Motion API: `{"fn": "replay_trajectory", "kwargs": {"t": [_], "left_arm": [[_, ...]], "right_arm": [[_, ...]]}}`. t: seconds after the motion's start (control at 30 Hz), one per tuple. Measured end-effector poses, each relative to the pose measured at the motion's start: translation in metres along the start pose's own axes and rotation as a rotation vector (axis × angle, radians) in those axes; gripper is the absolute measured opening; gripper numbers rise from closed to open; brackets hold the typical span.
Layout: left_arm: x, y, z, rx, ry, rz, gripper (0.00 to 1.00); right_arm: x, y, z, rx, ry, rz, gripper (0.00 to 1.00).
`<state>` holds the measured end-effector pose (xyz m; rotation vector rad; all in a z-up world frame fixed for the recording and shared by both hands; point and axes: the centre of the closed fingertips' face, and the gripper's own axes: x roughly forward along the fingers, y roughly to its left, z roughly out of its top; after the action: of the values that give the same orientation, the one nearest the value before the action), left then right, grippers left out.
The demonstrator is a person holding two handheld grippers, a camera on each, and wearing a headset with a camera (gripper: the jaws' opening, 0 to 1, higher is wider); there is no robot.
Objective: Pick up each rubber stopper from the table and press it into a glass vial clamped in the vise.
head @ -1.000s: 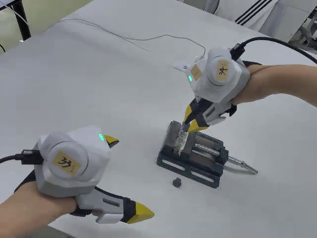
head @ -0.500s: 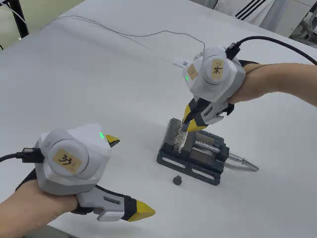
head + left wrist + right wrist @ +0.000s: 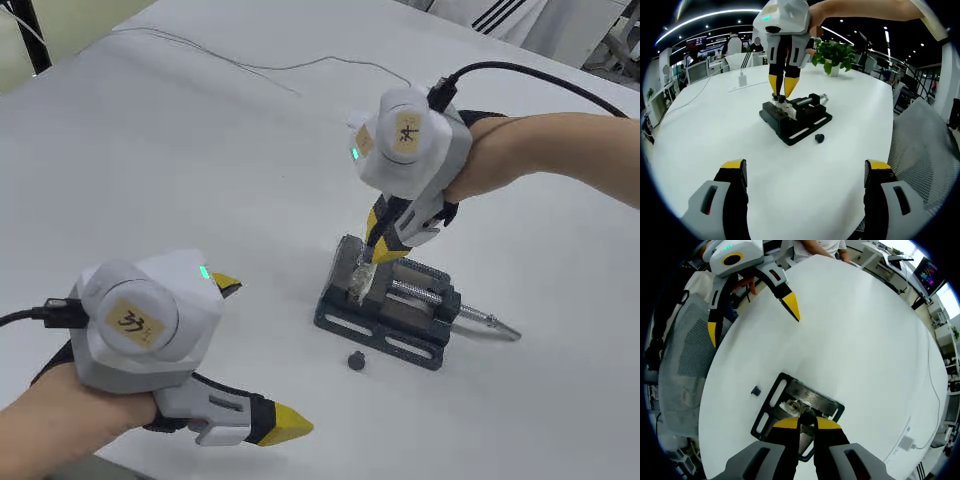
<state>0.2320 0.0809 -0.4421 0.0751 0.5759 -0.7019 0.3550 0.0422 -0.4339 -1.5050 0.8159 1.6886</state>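
Step in hand: seating a stopper in the glass vial [image 3: 360, 283], which stands clamped in the vise [image 3: 385, 320] right of centre in the head view.
Right gripper [image 3: 368, 258]: tips directly over the vial mouth, jaws drawn to a narrow gap around a small dark piece I take for the gripped stopper [image 3: 806, 418]; whether it touches the glass is too small to tell.
Left gripper [image 3: 258, 354]: lower left, jaws spread wide, holding nothing.
Spare stopper [image 3: 356, 361]: on the table [image 3: 200, 150] just below the vise base, apart from it.
Doing it well: push straight down the vial's axis, gently. A tilted push could jam the stopper or crack the glass.
Release: only once it sits flush.
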Motion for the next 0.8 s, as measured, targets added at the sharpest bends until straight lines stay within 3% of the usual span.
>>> {"fn": "replay_trajectory", "kwargs": {"t": [0.37,0.8], "left_arm": [[0.003,-0.003,-0.001,-0.004,0.004,-0.015,0.97],[0.008,-0.004,0.000,-0.008,0.003,-0.030,0.97]], "right_arm": [[0.002,-0.004,0.000,0.113,0.031,0.016,0.04],[-0.003,0.008,0.005,0.254,0.065,0.021,0.03]]}}
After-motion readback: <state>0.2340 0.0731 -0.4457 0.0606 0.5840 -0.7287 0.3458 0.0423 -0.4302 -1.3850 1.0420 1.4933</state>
